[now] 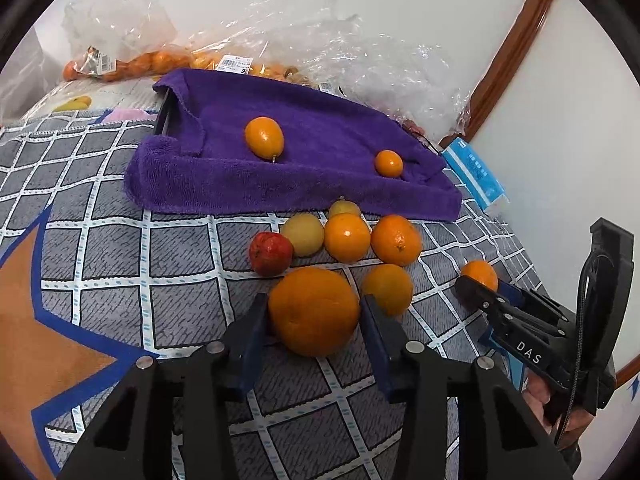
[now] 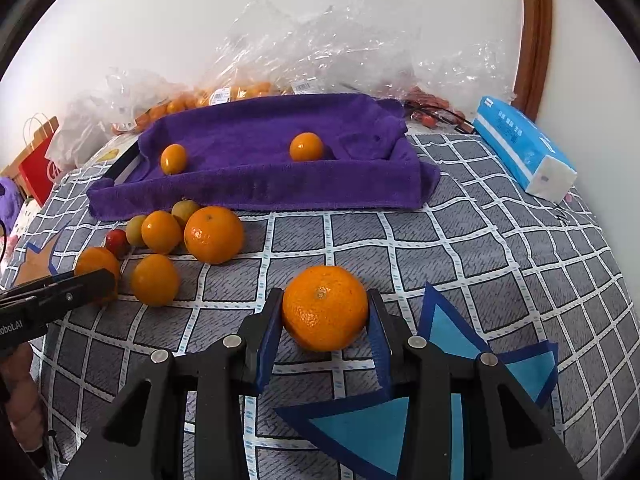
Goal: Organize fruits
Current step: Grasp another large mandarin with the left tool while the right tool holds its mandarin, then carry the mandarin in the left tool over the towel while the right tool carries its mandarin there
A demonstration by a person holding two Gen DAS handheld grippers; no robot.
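the big orange [image 1: 314, 310] sat low in the frame's centre, directly between the left gripper [image 1: 314, 320] pads, which looked clamped on its sides. in the right wrist view a mandarin [image 2: 325, 307] sat likewise, pinched by the right gripper [image 2: 325, 326]. the purple towel tray [image 2: 256, 192] lay straight ahead, upper centre, holding two small fruits; loose fruit [image 1: 347, 237] lay between
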